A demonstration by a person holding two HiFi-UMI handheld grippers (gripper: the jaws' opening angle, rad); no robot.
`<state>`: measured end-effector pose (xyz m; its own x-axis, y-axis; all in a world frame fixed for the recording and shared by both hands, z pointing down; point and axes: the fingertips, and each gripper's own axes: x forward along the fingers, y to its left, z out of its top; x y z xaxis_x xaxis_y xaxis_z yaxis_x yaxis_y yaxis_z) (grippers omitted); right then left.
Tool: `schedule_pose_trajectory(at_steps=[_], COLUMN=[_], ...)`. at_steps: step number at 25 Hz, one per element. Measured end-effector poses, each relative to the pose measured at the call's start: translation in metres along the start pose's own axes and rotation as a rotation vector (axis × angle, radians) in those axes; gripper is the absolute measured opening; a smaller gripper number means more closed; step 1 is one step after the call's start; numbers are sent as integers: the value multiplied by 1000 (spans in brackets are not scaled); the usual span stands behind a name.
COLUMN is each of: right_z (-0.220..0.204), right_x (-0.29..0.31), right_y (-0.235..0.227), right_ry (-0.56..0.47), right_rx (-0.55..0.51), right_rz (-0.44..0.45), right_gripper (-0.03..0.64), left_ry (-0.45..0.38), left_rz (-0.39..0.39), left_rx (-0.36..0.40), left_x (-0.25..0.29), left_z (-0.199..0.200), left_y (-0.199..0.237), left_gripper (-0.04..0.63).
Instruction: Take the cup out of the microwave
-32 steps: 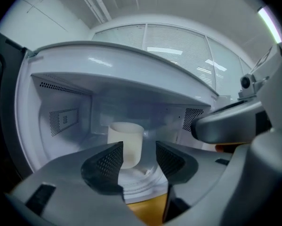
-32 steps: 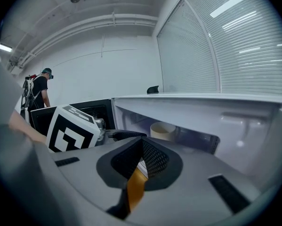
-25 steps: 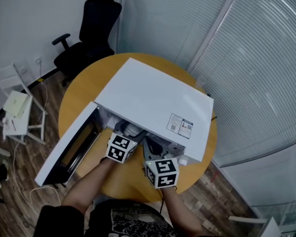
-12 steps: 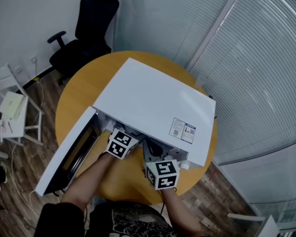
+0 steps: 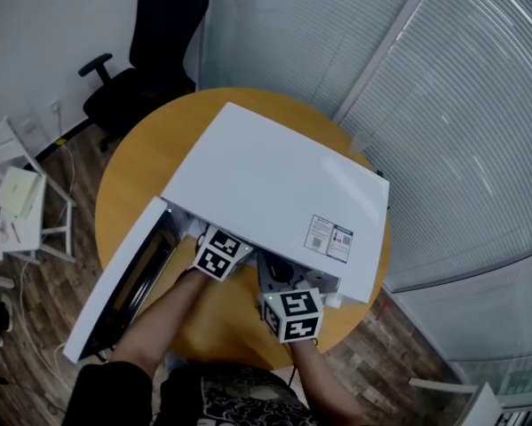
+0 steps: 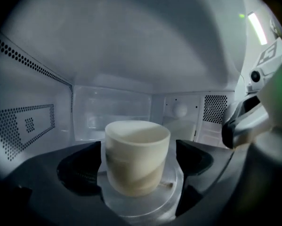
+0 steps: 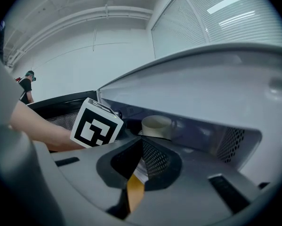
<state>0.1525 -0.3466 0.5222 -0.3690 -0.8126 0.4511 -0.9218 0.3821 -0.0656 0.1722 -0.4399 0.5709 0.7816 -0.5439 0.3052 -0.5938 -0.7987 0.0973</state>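
Left gripper's [image 6: 137, 165] jaws, just opened wide, flank the cup [image 6: 137, 154] inside the microwave [image 5: 274, 180], not pressing; right gripper's [image 7: 138, 168] jaws closed, empty

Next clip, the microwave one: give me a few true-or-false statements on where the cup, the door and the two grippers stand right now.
1. The door of the microwave is swung open. True.
2. The cup lies on its side. False: it stands upright on the glass turntable.
3. The left gripper is clamped on the cup. False: its jaws have just been opening and stand apart, with the cup between them but not pressed.
4. The right gripper is outside the microwave, over the table. True.
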Motion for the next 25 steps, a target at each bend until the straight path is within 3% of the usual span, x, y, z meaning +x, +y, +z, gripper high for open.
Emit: schedule_pose_trajectory(at_steps=[12, 17, 25], right_z=[-3, -4, -2], right_x=[-2, -2, -5], right_y=[-7, -6, -5], right_ry=[3, 8, 2], right_rx=[11, 10, 3], right_rz=[-9, -7, -7], right_gripper=[15, 15, 17], left_ry=[42, 42, 62], left_rz=[82, 80, 88], left_rx=[-21, -3, 1], left_x=[15, 15, 14], left_z=[-8, -3, -14], left_y=[7, 8, 6], left_gripper=[485, 441, 431])
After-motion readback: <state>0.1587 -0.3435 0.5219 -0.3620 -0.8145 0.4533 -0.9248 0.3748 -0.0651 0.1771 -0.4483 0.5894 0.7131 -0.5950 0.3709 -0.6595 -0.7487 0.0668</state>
